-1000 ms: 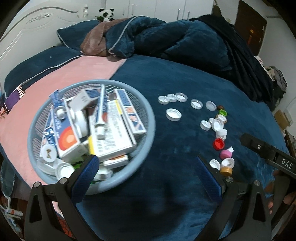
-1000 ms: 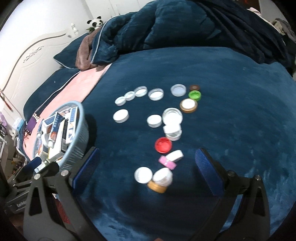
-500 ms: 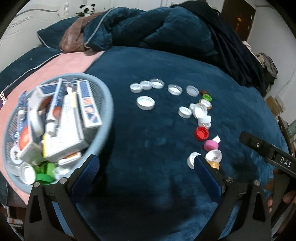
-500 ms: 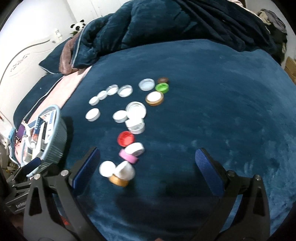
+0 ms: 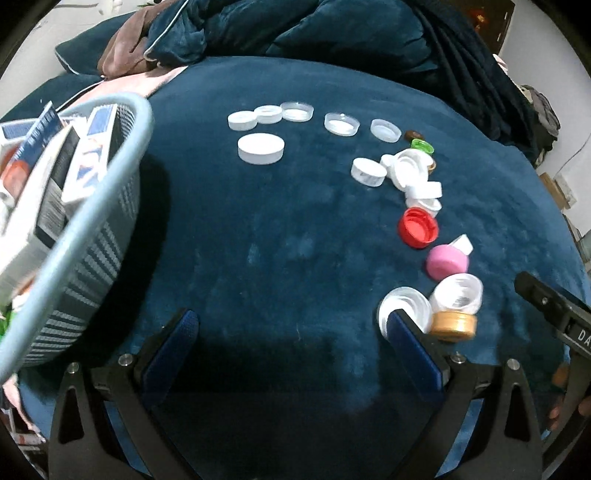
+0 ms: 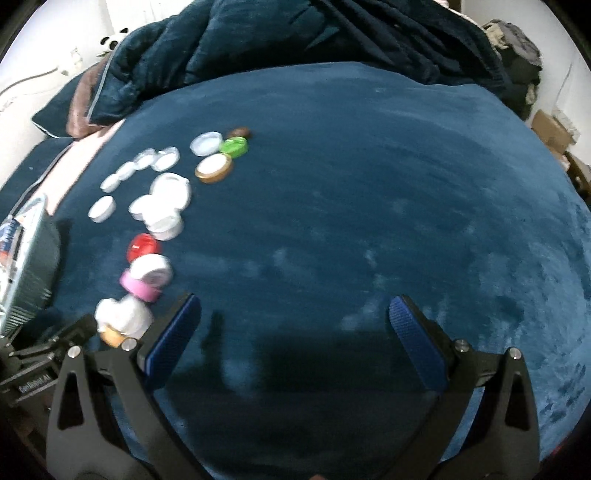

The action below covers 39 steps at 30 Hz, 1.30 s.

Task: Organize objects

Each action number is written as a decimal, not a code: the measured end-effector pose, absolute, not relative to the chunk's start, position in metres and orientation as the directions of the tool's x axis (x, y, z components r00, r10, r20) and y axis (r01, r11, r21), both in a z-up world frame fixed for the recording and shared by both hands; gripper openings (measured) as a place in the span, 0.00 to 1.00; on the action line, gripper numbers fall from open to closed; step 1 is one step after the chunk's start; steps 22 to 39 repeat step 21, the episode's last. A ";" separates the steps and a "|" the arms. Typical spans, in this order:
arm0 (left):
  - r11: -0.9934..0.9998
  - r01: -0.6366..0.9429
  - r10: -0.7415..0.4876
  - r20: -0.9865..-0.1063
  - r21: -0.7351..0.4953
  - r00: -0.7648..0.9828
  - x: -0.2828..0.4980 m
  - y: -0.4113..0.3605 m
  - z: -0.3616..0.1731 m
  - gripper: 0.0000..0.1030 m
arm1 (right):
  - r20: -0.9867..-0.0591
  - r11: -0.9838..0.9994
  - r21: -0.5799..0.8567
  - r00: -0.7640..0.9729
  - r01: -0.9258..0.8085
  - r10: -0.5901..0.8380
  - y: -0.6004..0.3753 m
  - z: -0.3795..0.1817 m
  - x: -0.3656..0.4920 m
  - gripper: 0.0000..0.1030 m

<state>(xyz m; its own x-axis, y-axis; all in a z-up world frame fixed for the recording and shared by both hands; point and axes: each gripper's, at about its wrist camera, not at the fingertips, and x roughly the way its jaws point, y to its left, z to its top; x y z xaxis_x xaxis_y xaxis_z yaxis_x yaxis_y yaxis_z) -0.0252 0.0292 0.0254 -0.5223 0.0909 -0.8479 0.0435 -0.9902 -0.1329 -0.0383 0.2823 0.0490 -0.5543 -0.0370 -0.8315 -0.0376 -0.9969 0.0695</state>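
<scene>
Looking from the left gripper [image 5: 291, 325], I see its jaws wide apart and empty, low over the blue bed cover [image 5: 277, 240]. One second ago this camera looked straight down into the basket [image 5: 146, 122]. Now the basket has slid to the left edge and the bottle caps are closer, the nearest white one [image 5: 404, 308] just beside my right-hand finger. I judge the left gripper is coming in for a first cap, and no cap on the cover is yet taken.

The right gripper [image 6: 295, 306] is also wide and holds nothing. The caps were in the middle of its view before. Now they are at its left and it faces bare cover, so I think it is making room for the left one.

Counting from near to far:
- two gold caps, one [image 5: 453, 324] close to me and one [image 6: 214, 168] farther
- one pink cap [image 5: 447, 263]
- one red cap [image 5: 417, 227]
- one green cap [image 5: 422, 146]
- one brown cap [image 5: 413, 134]
- at least twelve white caps, five of them in a far row [image 5: 297, 110]; some are piled, so I cannot separate them exactly

There is one basket, full of small boxes. All the loose caps lie on the cover to its right, well apart from it. Behind them a dark quilt [image 5: 295, 29] is heaped.
</scene>
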 end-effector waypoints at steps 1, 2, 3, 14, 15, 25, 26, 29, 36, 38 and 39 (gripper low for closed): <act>-0.991 0.041 0.087 -0.846 -0.128 -0.526 -0.026 0.029 0.023 0.99 | -0.832 -0.997 0.069 -0.554 -0.043 -0.034 0.285 0.046 -0.038 1.00; -0.992 0.037 0.085 -0.842 -0.124 -0.532 -0.026 0.029 0.022 0.99 | -0.832 -0.997 0.070 -0.553 -0.045 -0.034 0.286 0.044 -0.038 1.00; -0.992 0.034 0.087 -0.839 -0.125 -0.537 -0.027 0.029 0.021 0.99 | -0.832 -0.996 0.073 -0.553 -0.045 -0.036 0.288 0.042 -0.038 1.00; -0.983 0.012 0.142 -0.811 -0.181 -0.568 -0.029 0.020 0.012 1.00 | -0.831 -0.997 0.067 -0.555 -0.039 -0.034 0.287 0.033 -0.040 1.00; -0.983 0.010 0.146 -0.812 -0.184 -0.565 -0.030 0.019 0.012 1.00 | -0.831 -0.997 0.063 -0.555 -0.040 -0.030 0.287 0.033 -0.041 1.00; -0.983 0.006 0.148 -0.814 -0.183 -0.562 -0.031 0.019 0.012 0.99 | -0.830 -0.998 0.055 -0.557 -0.037 -0.025 0.286 0.031 -0.041 1.00; -0.983 0.006 0.148 -0.814 -0.183 -0.562 -0.031 0.019 0.012 0.99 | -0.830 -0.998 0.055 -0.557 -0.037 -0.025 0.286 0.031 -0.041 1.00; -0.983 0.006 0.148 -0.814 -0.183 -0.562 -0.031 0.019 0.012 0.99 | -0.830 -0.998 0.055 -0.557 -0.037 -0.025 0.286 0.031 -0.041 1.00; -0.983 0.006 0.148 -0.814 -0.183 -0.562 -0.031 0.019 0.012 0.99 | -0.830 -0.998 0.055 -0.557 -0.037 -0.025 0.286 0.031 -0.041 1.00; -0.983 0.006 0.148 -0.814 -0.183 -0.562 -0.031 0.019 0.012 0.99 | -0.830 -0.998 0.055 -0.557 -0.037 -0.025 0.286 0.031 -0.041 1.00; -0.983 0.006 0.148 -0.814 -0.183 -0.562 -0.031 0.019 0.012 0.99 | -0.830 -0.998 0.055 -0.557 -0.037 -0.025 0.286 0.031 -0.041 1.00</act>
